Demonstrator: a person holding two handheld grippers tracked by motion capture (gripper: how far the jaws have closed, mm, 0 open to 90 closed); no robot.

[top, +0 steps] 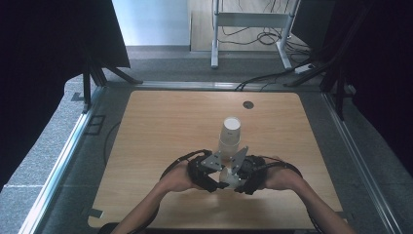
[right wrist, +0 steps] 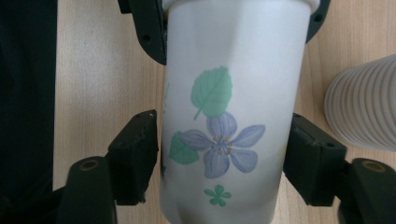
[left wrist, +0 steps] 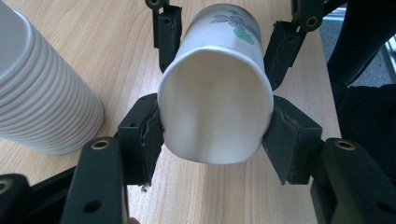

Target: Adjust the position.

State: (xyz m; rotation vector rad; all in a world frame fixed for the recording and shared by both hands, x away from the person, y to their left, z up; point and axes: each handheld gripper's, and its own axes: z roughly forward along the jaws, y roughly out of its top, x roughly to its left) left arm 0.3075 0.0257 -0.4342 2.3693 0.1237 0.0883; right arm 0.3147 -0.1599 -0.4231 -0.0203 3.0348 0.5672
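A single white paper cup (top: 225, 173) printed with a blue flower and green leaves lies sideways between my two grippers, just above the table's near middle. My left gripper (left wrist: 215, 135) is shut on the cup (left wrist: 217, 107) at its open rim, squeezing the mouth into an oval. My right gripper (right wrist: 224, 158) is shut on the cup (right wrist: 229, 116) around its lower body. From above, the left gripper (top: 218, 180) and right gripper (top: 234, 179) face each other, tips nearly meeting. A tall stack of white cups (top: 230, 135) stands upright just beyond them.
The wooden table (top: 160, 131) has a round cable grommet (top: 248, 105) near its far edge. The stack of cups (left wrist: 42, 93) stands close beside the left jaws. Metal rails run along both sides of the table, and a desk frame with cables stands behind.
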